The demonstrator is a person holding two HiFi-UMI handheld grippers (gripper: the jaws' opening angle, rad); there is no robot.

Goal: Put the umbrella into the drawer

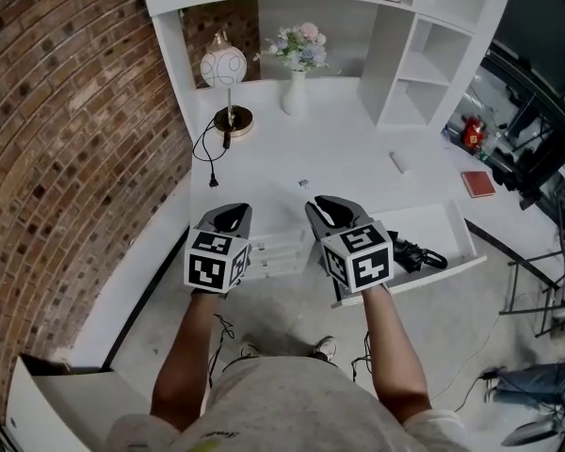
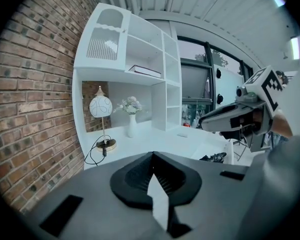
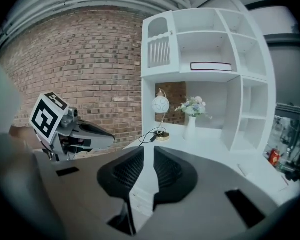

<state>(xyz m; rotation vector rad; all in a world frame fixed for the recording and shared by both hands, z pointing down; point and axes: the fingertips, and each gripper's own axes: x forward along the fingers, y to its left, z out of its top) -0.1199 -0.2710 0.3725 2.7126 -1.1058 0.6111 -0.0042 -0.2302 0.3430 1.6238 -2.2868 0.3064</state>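
Note:
A black folded umbrella (image 1: 416, 253) lies inside the open white drawer (image 1: 452, 222) at the desk's front right; its tip also shows in the left gripper view (image 2: 213, 157). Both grippers hang in the air in front of the desk, side by side and apart from the umbrella. My left gripper (image 1: 231, 217) (image 2: 152, 155) has its jaw tips touching and holds nothing. My right gripper (image 1: 331, 210) (image 3: 149, 149) is just left of the drawer, with a narrow gap between its jaws and nothing in it.
A globe lamp (image 1: 224, 69) with a trailing cable (image 1: 207, 153) and a vase of flowers (image 1: 297, 73) stand at the back of the white desk (image 1: 339, 149). Shelves rise behind it. A brick wall (image 1: 66, 139) runs along the left. Closed drawers (image 1: 278, 252) sit between the grippers.

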